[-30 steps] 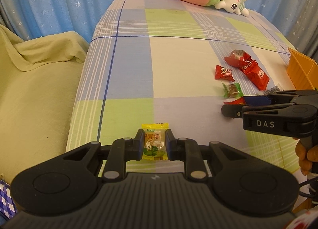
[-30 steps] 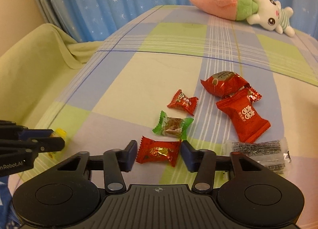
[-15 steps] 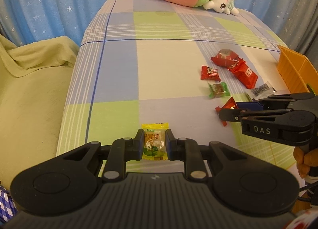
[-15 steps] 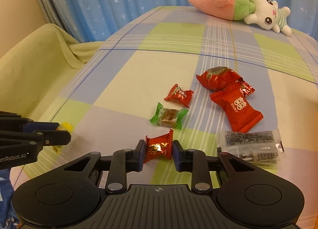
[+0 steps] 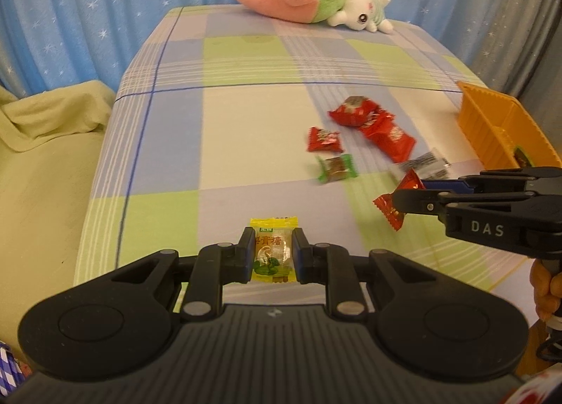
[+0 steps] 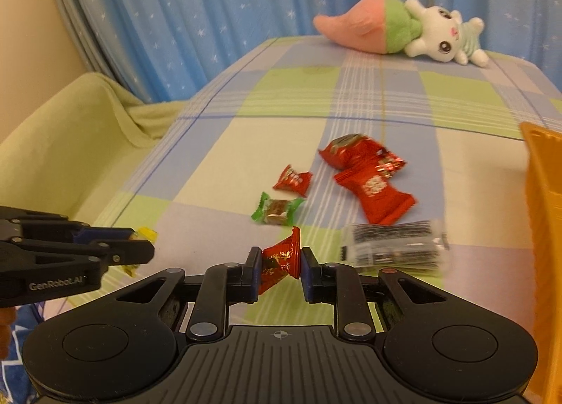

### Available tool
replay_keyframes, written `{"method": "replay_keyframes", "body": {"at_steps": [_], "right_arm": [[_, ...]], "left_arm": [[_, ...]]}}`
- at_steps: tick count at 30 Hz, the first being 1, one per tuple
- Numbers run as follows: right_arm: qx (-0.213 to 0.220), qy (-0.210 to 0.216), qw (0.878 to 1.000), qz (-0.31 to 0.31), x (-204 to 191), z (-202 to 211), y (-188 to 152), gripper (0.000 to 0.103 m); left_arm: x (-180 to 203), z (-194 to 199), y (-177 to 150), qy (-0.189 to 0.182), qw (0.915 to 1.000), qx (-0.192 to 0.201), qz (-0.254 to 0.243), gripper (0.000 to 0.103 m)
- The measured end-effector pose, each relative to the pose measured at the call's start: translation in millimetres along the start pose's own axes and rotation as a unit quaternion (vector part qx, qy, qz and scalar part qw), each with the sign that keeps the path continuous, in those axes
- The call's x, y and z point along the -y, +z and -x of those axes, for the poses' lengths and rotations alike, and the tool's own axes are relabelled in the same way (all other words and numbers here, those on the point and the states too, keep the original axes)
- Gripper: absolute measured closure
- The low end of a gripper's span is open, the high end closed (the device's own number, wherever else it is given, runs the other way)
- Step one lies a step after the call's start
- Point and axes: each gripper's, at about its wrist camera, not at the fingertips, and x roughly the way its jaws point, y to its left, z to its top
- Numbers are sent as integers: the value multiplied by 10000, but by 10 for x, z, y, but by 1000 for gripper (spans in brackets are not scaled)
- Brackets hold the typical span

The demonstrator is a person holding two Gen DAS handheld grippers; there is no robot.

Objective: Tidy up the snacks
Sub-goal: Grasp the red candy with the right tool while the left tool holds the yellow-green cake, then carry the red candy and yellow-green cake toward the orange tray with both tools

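Left gripper: jaws closed on a yellow candy, which stands upright between the pads, its top edge poking out past the fingertips; held clear above the checked bedcover.

Right gripper: jaws closed on a red foil candy, pinched at its middle, one twisted end sticking up and forward beyond the pads. In the left wrist view this same gripper enters from the right edge with the candy's red ends showing either side of its tips; a hand grips its handle at the lower right.

Loose snacks on the bedcover, all ahead of both grippers and apart from them:
- green-ended candy, nearest to the right gripper, just beyond its held candy.
- small red candy, just past the green-ended one.
- two larger red packets, overlapping, further back and to the right.
- clear packet with dark contents, just right of the right gripper's fingers, blurred.

Orange bin: on the right side of the bed, beyond the right gripper; something lies inside but is too little seen to name.

Other items: plush rabbit in a pink and green wrap lying at the far end of the bed; blue star-print curtain behind; pale green blanket to the left of the bed.
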Motion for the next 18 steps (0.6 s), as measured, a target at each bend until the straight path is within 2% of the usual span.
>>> {"method": "replay_keyframes", "body": {"at_steps": [11,18], "right_arm": [[353,-85,9987,-356,373,682,-118,80],[608,-378,9949,-711,784,1168,-234,80]], "left_arm": [[637,137,142,-383,9981,249,-404,83],[1191,153,235,-735,9939,379,-731,83]]}}
